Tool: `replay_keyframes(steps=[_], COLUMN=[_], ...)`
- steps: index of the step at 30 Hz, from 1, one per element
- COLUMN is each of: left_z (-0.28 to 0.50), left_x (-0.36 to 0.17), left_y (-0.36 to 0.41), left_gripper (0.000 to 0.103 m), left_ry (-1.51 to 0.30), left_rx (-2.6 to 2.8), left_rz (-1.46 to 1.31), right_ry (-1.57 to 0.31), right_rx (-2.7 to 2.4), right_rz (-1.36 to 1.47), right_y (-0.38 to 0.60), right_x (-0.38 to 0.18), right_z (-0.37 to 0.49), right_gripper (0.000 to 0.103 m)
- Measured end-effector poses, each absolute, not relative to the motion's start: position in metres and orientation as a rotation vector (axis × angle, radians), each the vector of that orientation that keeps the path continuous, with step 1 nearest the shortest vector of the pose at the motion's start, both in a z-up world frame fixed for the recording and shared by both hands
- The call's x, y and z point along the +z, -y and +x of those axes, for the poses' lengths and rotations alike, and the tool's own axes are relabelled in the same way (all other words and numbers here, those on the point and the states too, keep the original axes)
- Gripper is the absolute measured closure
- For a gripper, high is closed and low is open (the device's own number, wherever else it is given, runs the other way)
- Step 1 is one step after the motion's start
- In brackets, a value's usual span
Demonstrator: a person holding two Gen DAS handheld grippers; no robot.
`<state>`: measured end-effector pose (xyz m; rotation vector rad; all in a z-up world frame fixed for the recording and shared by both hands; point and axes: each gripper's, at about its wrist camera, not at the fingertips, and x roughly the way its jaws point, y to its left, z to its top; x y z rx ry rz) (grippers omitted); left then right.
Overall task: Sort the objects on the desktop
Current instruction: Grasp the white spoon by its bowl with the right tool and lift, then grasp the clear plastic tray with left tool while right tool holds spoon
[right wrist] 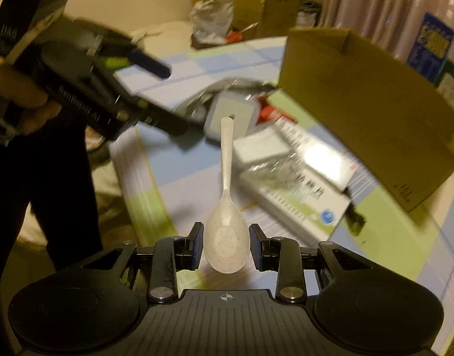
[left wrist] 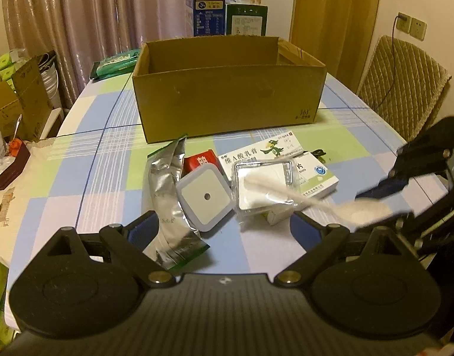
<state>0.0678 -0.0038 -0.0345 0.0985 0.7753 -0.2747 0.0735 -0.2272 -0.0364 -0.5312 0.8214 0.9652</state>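
My right gripper (right wrist: 226, 243) is shut on the bowl of a pale speckled spoon (right wrist: 227, 237), whose handle points forward above the pile. From the left wrist view the same spoon (left wrist: 366, 210) hangs at the right in the right gripper (left wrist: 384, 204). My left gripper (left wrist: 224, 225) stands open, nothing between its fingers, just in front of a white square night-light (left wrist: 204, 197), a silver foil pouch (left wrist: 167, 195), a red small box (left wrist: 198, 160), a clear plastic packet (left wrist: 262, 187) and white medicine boxes (left wrist: 262, 151). Behind them sits an open cardboard box (left wrist: 227, 95).
The checked tablecloth (left wrist: 87, 160) covers the table. A blue carton (left wrist: 206, 6), a green box (left wrist: 246, 19) and a green wipes pack (left wrist: 114, 63) stand behind the box. A padded chair (left wrist: 401, 83) is at the right, stacked cartons (left wrist: 19, 101) at the left. A person's hand (right wrist: 19, 89) grips the left tool.
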Motion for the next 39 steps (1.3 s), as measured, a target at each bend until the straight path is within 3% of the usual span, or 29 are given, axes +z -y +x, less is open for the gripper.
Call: replay_keyframes(steps=[9, 15, 34, 39], left_z=[0.085, 0.111, 0.159, 0.162], left_x=[-0.042, -0.058, -0.094, -0.097], left_y=[0.025, 0.042, 0.053, 0.053], left_gripper=[0.013, 0.025, 0.025, 0.031], left_ry=[-0.788, -0.827, -0.878, -0.887], left_rx=[-0.344, -0.396, -0.416, -0.407], left_rz=[0.098, 0.066, 0.023, 0.013], right_ry=[-0.785, -0.782, -0.796, -0.799], right_rx=[0.772, 0.655, 0.596, 0.591], right_rz=[-0.388, -0.242, -0.074, -0.060], right_y=[0.248, 0.262, 0.275, 0.277], right_x=[-0.016, -0.016, -0.040, -0.042], right_z=[0.104, 0.128, 0.156, 0.157], right_gripper=[0.073, 0.073, 0.073, 0.073])
